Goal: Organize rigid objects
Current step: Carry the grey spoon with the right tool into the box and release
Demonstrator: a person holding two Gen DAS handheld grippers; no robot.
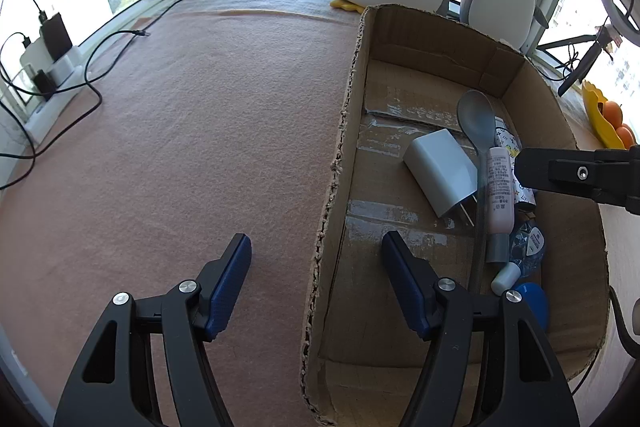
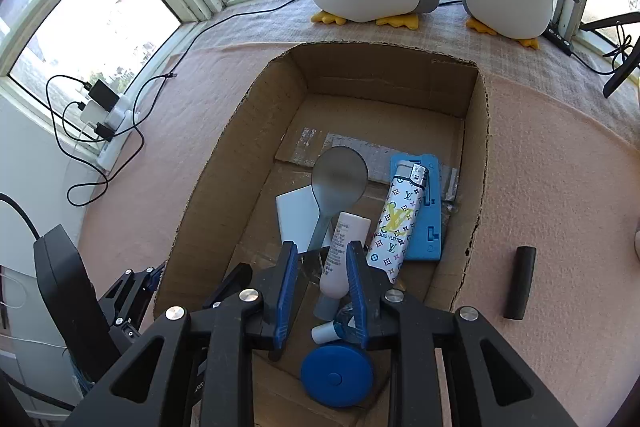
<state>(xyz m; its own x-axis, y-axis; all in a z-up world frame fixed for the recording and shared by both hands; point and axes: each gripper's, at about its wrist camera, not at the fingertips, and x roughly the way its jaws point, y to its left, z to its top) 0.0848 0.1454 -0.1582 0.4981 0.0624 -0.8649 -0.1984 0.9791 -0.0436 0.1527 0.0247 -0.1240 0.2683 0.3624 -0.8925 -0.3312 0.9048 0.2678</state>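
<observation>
Most bits already in the cardboard box (image 2: 476,155), black cylinder (image 2: 520,283) still out on the right; right gripper (image 2: 322,267) barely parted around the tube (image 2: 344,247), left gripper (image 1: 316,267) spread, empty.

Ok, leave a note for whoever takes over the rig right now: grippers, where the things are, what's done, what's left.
Left gripper: jaws open, empty, straddling one side wall of the cardboard box.
Right gripper: jaws open over the box, white tube between them, not clamped.
Done: tube, spoon, white charger, patterned lighter, blue holder, blue disc and small bottle lie in the box.
Left: black cylinder lies on the cloth outside; probably next.
</observation>
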